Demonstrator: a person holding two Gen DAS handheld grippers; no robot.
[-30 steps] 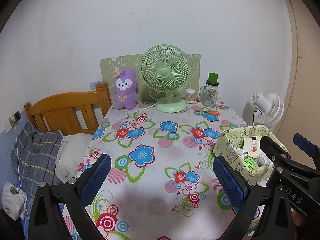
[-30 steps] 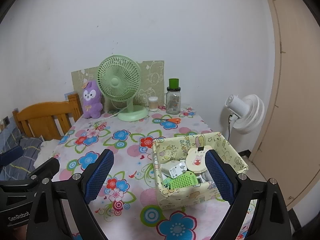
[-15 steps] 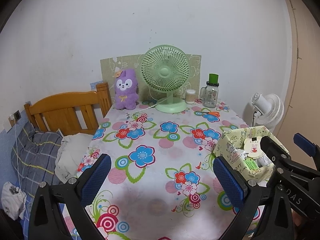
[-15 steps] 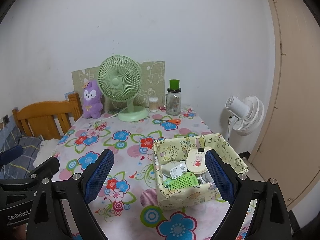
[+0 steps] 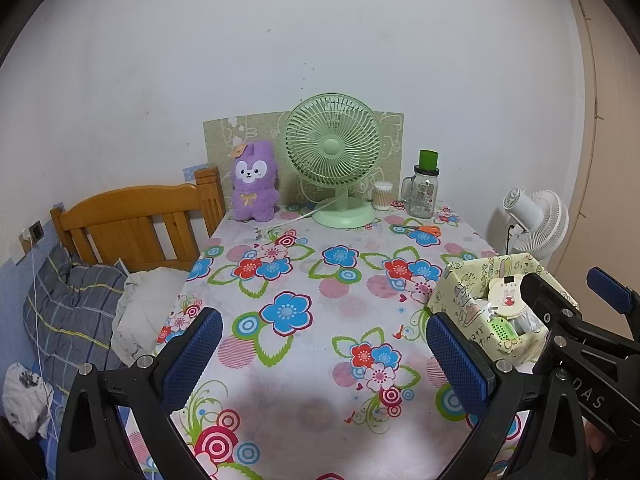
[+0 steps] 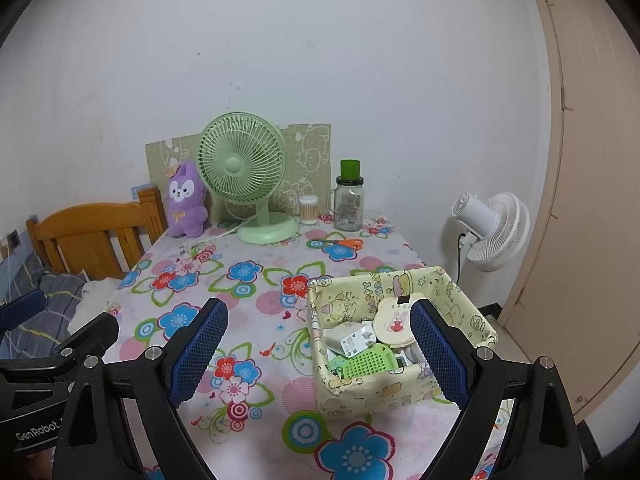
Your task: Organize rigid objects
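A yellow cartoon-print storage box (image 6: 360, 394) stands on the right side of the flowered table (image 6: 248, 312). It holds a green perforated item (image 6: 366, 362), a white charger plug (image 6: 354, 340) and a round cream case with a rabbit (image 6: 394, 322). The box also shows in the left wrist view (image 5: 460, 288). My right gripper (image 6: 318, 356) is open and empty, above the table just before the box. My left gripper (image 5: 322, 356) is open and empty over the table's near middle. The right gripper's arm shows at the left view's right edge.
At the table's back stand a green desk fan (image 6: 244, 172), a purple plush (image 6: 186, 204), a cotton-swab jar (image 6: 309, 209) and a glass jar with green lid (image 6: 349, 200). Orange scissors (image 6: 346, 243) lie near them. A wooden bed headboard (image 5: 132, 224) is left, a white floor fan (image 6: 492, 232) right.
Both views have shifted slightly; the grippers have drawn back a little from the table. Both stay open and empty.
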